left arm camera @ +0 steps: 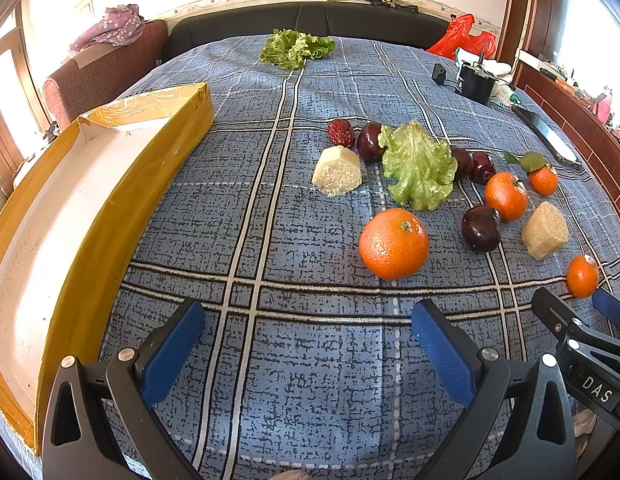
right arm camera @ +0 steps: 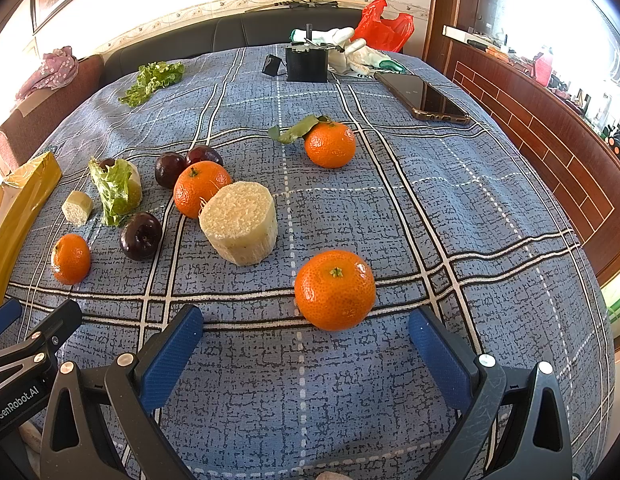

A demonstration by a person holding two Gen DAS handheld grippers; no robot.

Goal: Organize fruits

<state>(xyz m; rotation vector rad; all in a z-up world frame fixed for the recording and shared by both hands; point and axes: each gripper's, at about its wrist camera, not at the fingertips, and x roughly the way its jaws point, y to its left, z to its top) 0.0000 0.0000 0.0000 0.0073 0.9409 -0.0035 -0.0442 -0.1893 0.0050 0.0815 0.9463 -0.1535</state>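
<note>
Nothing is lying yet in the shallow yellow-taped cardboard tray (left arm camera: 110, 152), while four orange mandarins (right arm camera: 334, 290) and dark plums (right arm camera: 140, 236) are sitting scattered on the blue checked bench (right arm camera: 429, 208), both grippers (left arm camera: 308, 344) (right arm camera: 306, 346) hovering empty, jaws apart.

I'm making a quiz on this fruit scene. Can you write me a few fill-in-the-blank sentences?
1. Both tongs, left and right, are ____.
2. The number of oranges on the cloth is ____.
3. The box holds ____ fruit.
4. The far orange has a green ____ attached.

Answers: open; four; no; leaf
</note>
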